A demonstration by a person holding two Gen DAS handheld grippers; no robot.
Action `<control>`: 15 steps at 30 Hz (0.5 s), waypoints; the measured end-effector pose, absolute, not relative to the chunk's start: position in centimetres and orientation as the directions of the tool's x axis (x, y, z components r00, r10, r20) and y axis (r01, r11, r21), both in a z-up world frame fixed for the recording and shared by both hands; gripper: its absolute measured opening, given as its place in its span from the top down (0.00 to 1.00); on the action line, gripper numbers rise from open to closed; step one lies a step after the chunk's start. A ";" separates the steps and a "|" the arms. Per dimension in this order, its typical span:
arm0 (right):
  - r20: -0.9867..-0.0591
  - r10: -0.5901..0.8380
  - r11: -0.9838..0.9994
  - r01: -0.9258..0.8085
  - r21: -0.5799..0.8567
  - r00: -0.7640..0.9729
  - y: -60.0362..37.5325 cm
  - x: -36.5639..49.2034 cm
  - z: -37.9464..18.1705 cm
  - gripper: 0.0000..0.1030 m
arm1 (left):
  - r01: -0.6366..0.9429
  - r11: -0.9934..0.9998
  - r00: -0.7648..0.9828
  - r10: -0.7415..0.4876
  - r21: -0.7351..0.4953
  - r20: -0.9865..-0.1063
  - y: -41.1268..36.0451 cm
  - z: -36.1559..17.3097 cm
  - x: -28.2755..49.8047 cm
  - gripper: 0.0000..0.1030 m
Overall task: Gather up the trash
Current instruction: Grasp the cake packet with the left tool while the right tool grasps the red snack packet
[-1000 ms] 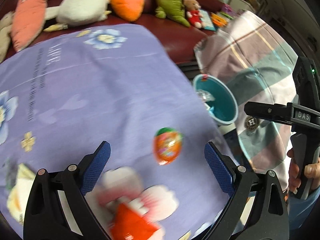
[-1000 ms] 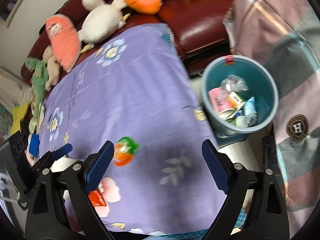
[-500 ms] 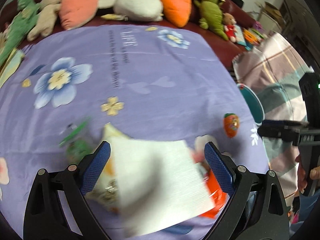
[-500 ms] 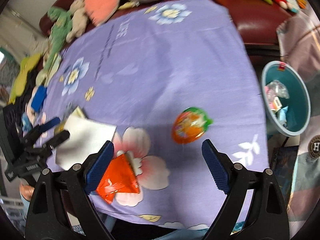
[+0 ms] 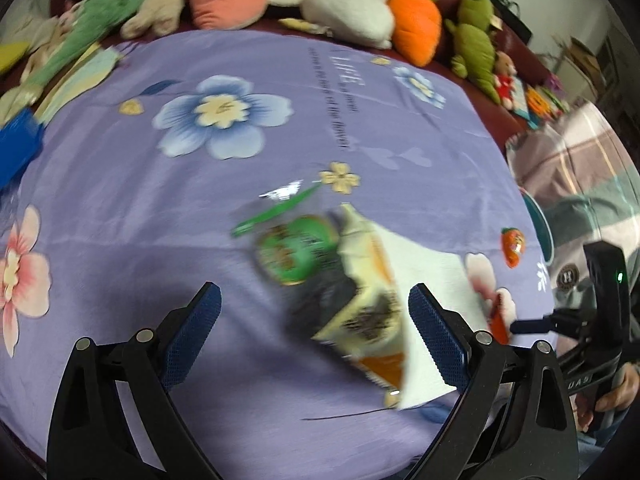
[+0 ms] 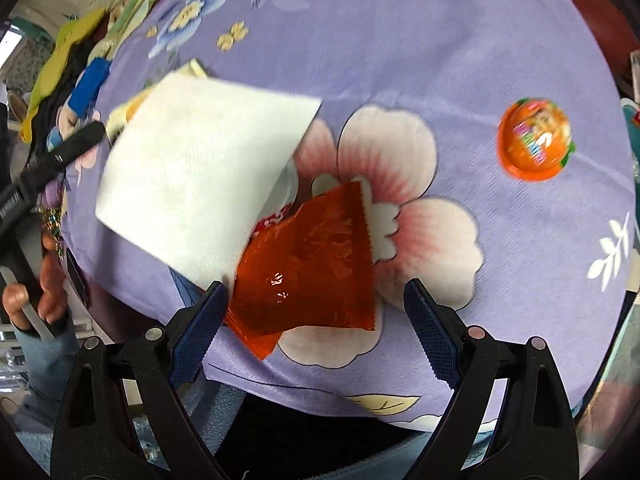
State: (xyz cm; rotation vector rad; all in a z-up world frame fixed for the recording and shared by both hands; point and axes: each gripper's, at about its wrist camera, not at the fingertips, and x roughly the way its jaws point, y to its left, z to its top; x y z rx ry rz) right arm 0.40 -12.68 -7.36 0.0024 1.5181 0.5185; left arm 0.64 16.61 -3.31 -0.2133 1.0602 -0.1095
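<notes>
Green packet [image 5: 298, 254] motion-blurred; white napkin [image 6: 200, 172] hides part of orange wrapper [image 6: 308, 268].

Before your right gripper [image 6: 314, 330] a wrapper [image 6: 308, 264] lies on the cloth [image 6: 400, 52], its far left corner under the napkin [image 6: 200, 172]. A round pack [image 6: 534, 144] sits well right. From your left gripper [image 5: 314, 334], a packet [image 5: 364, 300] lies ahead, napkin to its right, plush toys [image 5: 348, 12] behind.

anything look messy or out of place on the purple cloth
Yes: litter lies loose on the tablecloth. A white napkin overlaps an orange foil wrapper near the front edge, a yellowish snack packet and a green-lidded cup sit beside it, and an orange jelly cup lies apart. Nothing looks spilled.
</notes>
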 end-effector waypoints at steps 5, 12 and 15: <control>-0.946 0.321 0.899 -0.303 0.318 -0.039 -12.1 0.4 -8.5 0.17 | -0.077 0.969 0.481 -0.170 -0.235 -0.860 19.3 -4.3 -0.2 0.08; -0.940 0.340 0.885 -0.339 0.319 0.004 -12.3 0.1 -8.1 0.50 | -0.046 0.957 0.434 -0.240 -0.288 -0.868 18.4 -6.0 -0.8 0.08; -0.935 0.354 0.883 -0.340 0.323 0.032 -12.6 0.5 -7.6 0.52 | 0.011 0.947 0.426 -0.296 -0.322 -0.855 16.6 -6.0 -0.9 0.08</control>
